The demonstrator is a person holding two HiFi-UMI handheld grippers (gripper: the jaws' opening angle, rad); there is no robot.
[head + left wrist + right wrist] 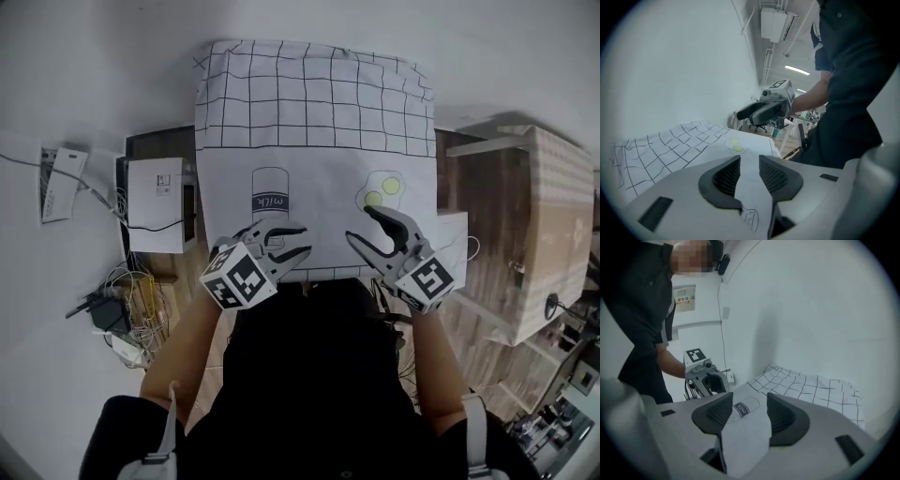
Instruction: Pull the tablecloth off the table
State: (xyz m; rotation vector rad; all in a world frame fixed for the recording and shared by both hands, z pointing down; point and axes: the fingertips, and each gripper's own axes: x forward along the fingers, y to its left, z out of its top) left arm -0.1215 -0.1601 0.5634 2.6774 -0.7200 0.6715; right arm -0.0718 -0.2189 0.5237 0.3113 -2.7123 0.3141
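Observation:
A white tablecloth (309, 178) covers the small table; its far half has a black grid, and the near half has a printed milk bottle (270, 192) and fried eggs (381, 190). My left gripper (295, 241) is at the near left edge of the cloth. In the left gripper view its jaws (749, 164) stand slightly apart, with cloth (684, 145) running between them and the pads not pressing. My right gripper (364, 227) is at the near right edge. Its jaws (750, 404) stand wider, with a flap of cloth (811, 385) lying loosely between them.
A white box (155, 204) and a tangle of cables (131, 319) lie on the floor to the left. A white power strip (61, 183) is further left. Wooden furniture (525, 225) stands close on the right. A white wall is behind the table.

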